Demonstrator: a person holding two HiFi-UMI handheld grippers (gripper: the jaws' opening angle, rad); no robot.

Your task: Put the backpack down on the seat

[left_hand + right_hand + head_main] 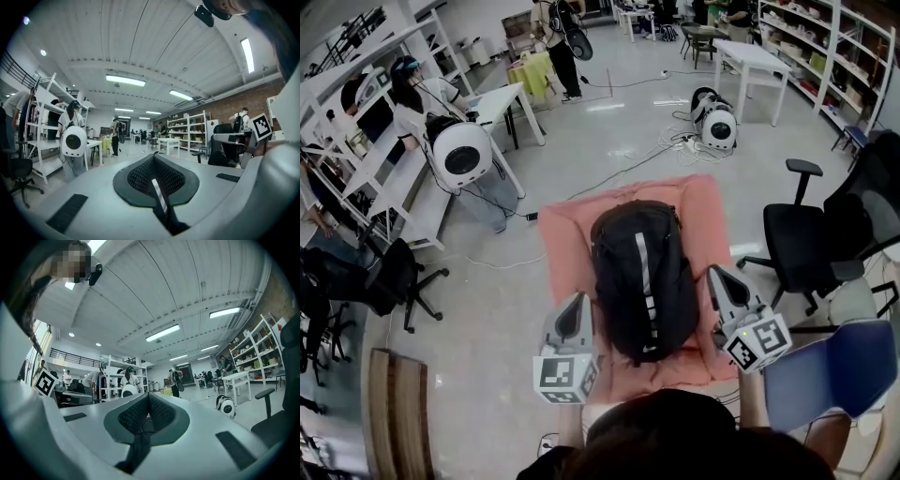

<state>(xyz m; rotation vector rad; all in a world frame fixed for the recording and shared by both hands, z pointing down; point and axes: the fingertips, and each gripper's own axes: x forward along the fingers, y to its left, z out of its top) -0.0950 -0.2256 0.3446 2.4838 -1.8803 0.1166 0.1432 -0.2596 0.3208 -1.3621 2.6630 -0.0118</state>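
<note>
Left gripper (pixel 575 306) is clamping striped strap (pixel 159 195), right gripper (pixel 718 277) clamping black strap (pixel 136 446); backpack (pixel 642 277) is lying between them on the seat (pixel 564 232).

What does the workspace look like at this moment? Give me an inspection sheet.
Surface: seat under a salmon cover, standing on a grey floor.
Job's things: black backpack lies lengthwise on the seat.
Clutter: nothing seen on the seat besides the backpack.
Grippers: left gripper is shut on a striped strap; right gripper is shut on a dark strap. They flank the backpack's near end.
Cables: cables trail over the floor beyond the seat.
Surroundings: black chairs and a blue chair at right, white tables, shelves, people.
</note>
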